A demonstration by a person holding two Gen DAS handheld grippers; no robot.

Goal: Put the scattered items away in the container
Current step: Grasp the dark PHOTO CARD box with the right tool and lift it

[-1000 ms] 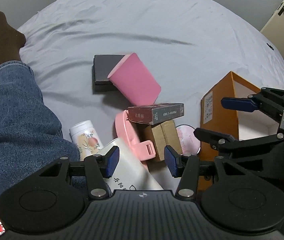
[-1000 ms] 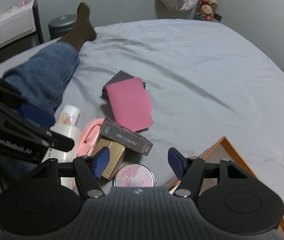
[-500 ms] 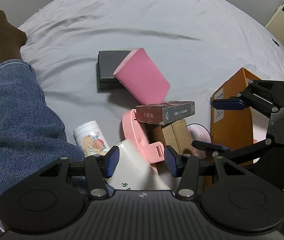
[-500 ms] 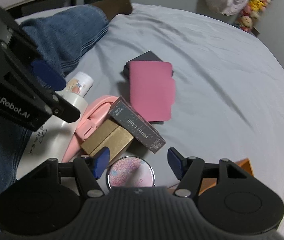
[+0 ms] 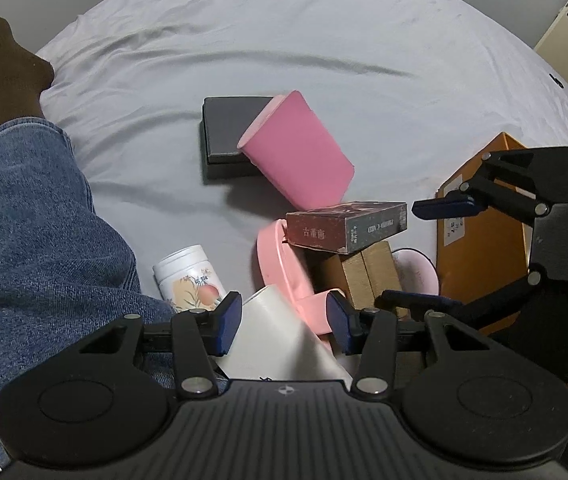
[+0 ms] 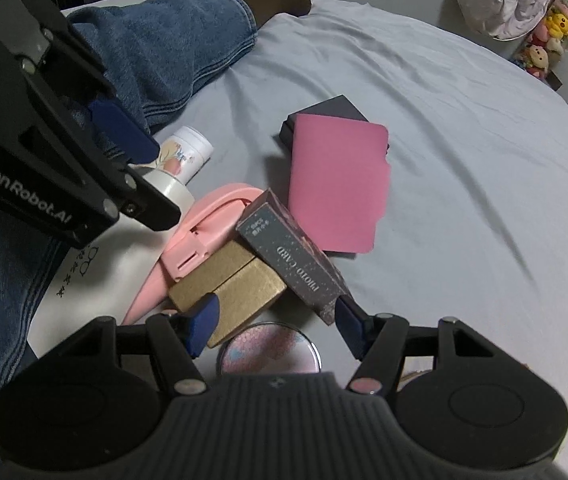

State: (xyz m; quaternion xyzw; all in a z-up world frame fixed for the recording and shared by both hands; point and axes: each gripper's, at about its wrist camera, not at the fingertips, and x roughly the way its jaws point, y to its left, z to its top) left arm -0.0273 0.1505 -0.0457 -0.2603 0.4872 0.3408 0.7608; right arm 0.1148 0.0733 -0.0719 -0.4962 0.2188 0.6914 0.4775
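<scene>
Gold cardboard box (image 6: 230, 280) and round compact (image 6: 270, 346) lie just ahead of the spread, empty right gripper (image 6: 274, 320), probably lined up for a pick. Left gripper (image 5: 282, 322), also spread, straddles a white bottle (image 5: 280, 336); the orange container (image 5: 479, 240) sits to its right.

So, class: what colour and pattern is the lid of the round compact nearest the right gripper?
Pink with a scale-like pattern on the round compact, clearest in the right wrist view.
</scene>
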